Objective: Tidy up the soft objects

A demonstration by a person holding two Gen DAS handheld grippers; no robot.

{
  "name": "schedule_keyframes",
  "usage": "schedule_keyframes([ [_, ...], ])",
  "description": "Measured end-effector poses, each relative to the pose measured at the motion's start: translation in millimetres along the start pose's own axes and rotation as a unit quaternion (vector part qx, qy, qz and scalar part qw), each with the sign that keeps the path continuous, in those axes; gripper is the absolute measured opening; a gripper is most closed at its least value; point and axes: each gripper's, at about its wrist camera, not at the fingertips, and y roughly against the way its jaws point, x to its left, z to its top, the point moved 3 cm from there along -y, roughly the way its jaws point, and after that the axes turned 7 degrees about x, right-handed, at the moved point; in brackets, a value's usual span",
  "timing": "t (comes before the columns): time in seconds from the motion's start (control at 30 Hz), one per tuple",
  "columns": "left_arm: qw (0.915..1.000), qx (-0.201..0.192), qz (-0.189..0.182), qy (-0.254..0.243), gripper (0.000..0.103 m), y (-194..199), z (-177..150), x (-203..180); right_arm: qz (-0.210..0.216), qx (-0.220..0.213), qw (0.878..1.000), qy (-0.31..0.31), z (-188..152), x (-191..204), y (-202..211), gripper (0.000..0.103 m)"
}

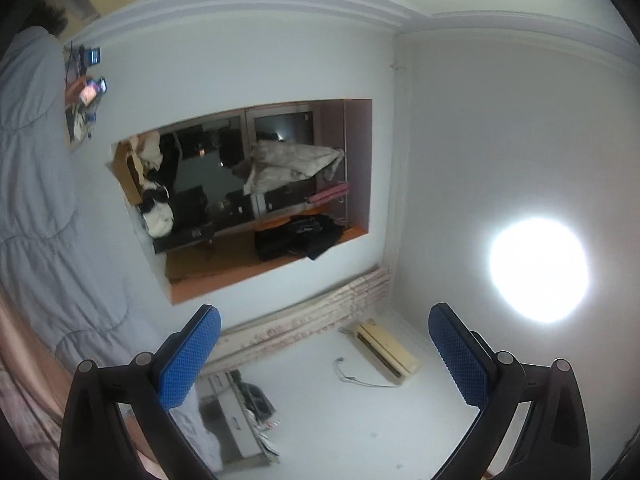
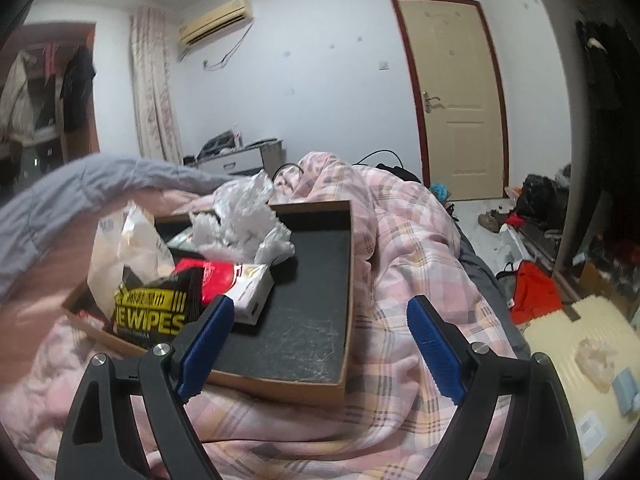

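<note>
In the right wrist view a shallow cardboard box [image 2: 344, 384] with a dark floor lies on a pink plaid quilt [image 2: 404, 248]. Its left half holds a black and yellow wipes pack [image 2: 150, 312], a red and white packet [image 2: 236, 284], a crumpled white plastic bag [image 2: 240, 216] and a clear bag [image 2: 120, 256]. My right gripper [image 2: 320, 328] is open and empty, just above the box's near right part. My left gripper [image 1: 324, 344] is open and empty, tilted up at the wall and ceiling, far from the box.
A grey quilt [image 2: 52, 208] lies left of the box and also shows in the left wrist view [image 1: 36, 184]. A door [image 2: 456, 96], an air conditioner [image 2: 216, 20], a curtain [image 2: 154, 84] and floor clutter with a red bag [image 2: 534, 296] stand beyond the bed. A bright ceiling lamp [image 1: 538, 270] glares.
</note>
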Motion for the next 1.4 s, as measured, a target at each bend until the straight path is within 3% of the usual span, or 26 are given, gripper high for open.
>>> schedule_keyframes([
  [0.13,0.9995,0.004,-0.022,-0.022,0.103,1.5,10.6,0.0,-0.012,-0.006,0.999,0.047,-5.2,13.9,5.4,0.087],
  [0.37,0.9915,-0.016,-0.09,-0.092,0.103,38.1,68.1,32.1,-0.029,-0.012,0.995,0.096,-8.4,30.7,7.9,0.087],
  [0.53,0.9845,0.013,-0.114,-0.133,0.103,53.6,92.0,92.3,-0.036,-0.026,0.994,0.098,-7.3,31.2,14.6,0.087],
  [0.63,0.978,0.041,-0.108,-0.174,0.103,68.1,79.5,146.9,-0.025,-0.035,0.996,0.075,-2.8,24.0,17.0,0.087],
  [0.7,0.9674,0.086,-0.097,-0.218,0.103,73.6,57.8,184.8,-0.017,-0.041,0.998,0.053,0.7,16.6,18.3,0.088],
  [0.77,0.9471,0.16,-0.093,-0.262,0.103,72.1,29.4,219.7,-0.011,-0.043,0.999,0.022,4.6,7.8,18.1,0.088],
  [0.83,0.9249,0.246,-0.06,-0.284,0.103,65.7,-1.1,252.5,-0.013,-0.042,0.999,-0.008,8.0,-0.8,16.8,0.088],
  [0.87,0.909,0.304,-0.04,-0.282,0.103,58.7,-18.8,271.5,-0.013,-0.041,0.999,-0.026,9.6,-5.9,16.7,0.088],
  [0.9,0.8918,0.361,-0.027,-0.272,0.103,52.3,-35.8,289.1,-0.012,-0.042,0.998,-0.041,12.0,-10.6,16.8,0.088],
  [0.97,0.8437,0.483,-0.007,-0.235,0.103,42.7,-75.7,325.7,-0.009,-0.048,0.995,-0.083,17.5,-22.2,19.5,0.088],
  [1.07,0.7838,0.586,0.022,-0.204,0.103,49.5,-117.0,359.3,0.005,-0.064,0.988,-0.141,17.4,-35.0,24.2,0.091],
  [1.1,0.7732,0.6,0.013,-0.206,0.103,63.6,-126.9,360.3,0.013,-0.07,0.986,-0.149,14.3,-36.1,25.1,0.1],
  [1.13,0.7679,0.602,0.003,-0.218,0.103,71.5,-132.2,357.3,0.015,-0.077,0.985,-0.153,10.3,-35.9,25.5,0.103],
  [1.27,0.7597,0.573,-0.059,-0.302,0.103,100.2,-146.3,324.0,0.014,-0.096,0.985,-0.141,-1.8,-24.6,23.4,0.103],
  [1.4,0.7494,0.566,-0.084,-0.334,0.103,113.8,-155.1,310.2,0.013,-0.107,0.991,-0.074,6.4,-1.9,27.3,0.103],
])
